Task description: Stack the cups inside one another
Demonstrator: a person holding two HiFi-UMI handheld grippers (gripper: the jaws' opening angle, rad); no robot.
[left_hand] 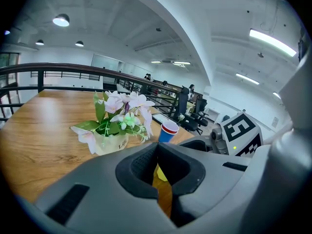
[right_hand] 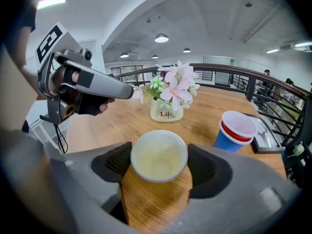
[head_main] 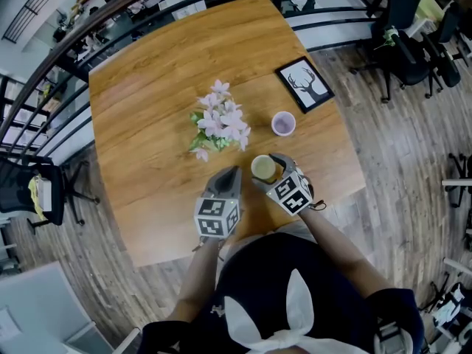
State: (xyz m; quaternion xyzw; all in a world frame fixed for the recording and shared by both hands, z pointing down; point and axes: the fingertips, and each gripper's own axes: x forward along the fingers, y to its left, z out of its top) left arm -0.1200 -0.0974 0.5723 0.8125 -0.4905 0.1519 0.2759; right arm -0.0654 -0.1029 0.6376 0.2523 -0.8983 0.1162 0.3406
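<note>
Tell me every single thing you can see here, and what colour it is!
table: one, brown wood, middle
flower pot: one, pink-white flowers, table centre
picture frame: one, black, deer picture, far right corner
cup stack: one, blue outside, red inside, near the frame
yellow cup: one, pale yellow, front of table
railing: one, dark, behind the table
left gripper: one, grey, jaws together, empty
right gripper: one, grey, jaws apart around the yellow cup
</note>
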